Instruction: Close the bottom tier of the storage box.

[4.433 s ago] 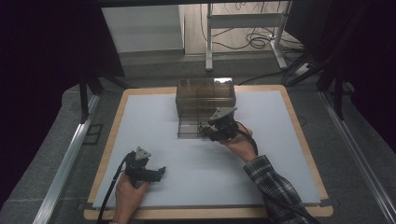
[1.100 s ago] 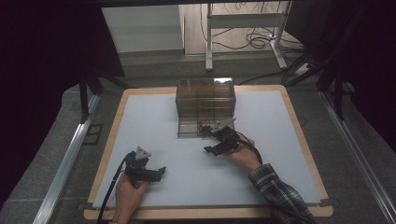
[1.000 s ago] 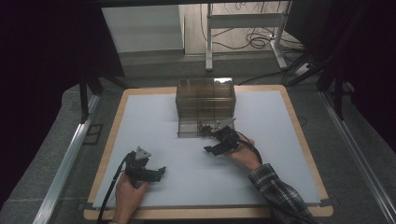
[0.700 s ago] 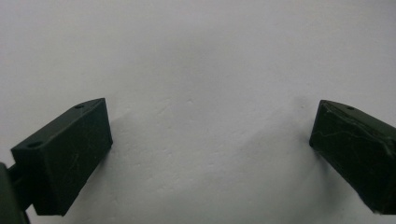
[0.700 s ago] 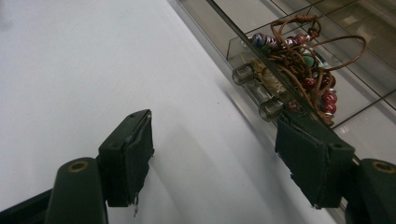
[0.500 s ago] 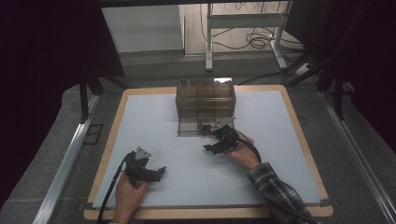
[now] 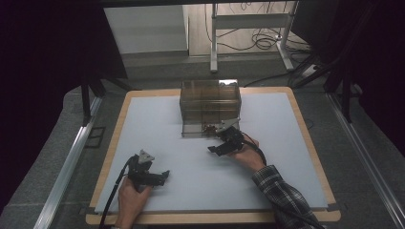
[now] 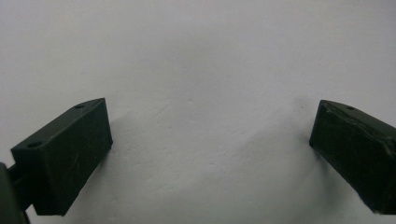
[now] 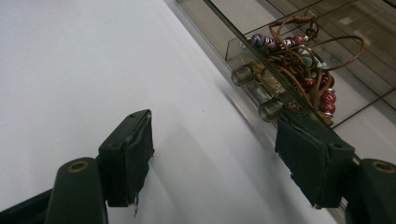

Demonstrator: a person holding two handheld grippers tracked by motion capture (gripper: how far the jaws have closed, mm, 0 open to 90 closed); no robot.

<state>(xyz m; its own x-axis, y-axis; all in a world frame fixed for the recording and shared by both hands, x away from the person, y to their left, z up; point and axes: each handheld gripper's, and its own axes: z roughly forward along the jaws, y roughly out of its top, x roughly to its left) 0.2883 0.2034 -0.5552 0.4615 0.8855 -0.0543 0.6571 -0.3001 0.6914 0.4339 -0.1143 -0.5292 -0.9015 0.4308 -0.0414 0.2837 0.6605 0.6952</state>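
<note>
The bottom drawer [image 9: 299,56] of the clear drawer box [image 7: 210,102] is pulled out, a beaded cord bracelet [image 9: 299,60] lying inside. The right claw [image 9: 215,154] is held open, unloaded, beside the drawer handle [image 9: 254,91]. The handle should be straddled squarely before closing. The left claw [image 8: 205,154] rests open on the table [image 7: 157,124].

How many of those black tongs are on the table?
2. The left tongs lie near the front left of the white mat, jaws wide apart and empty; the right tongs sit open just before the clear drawer box.
</note>
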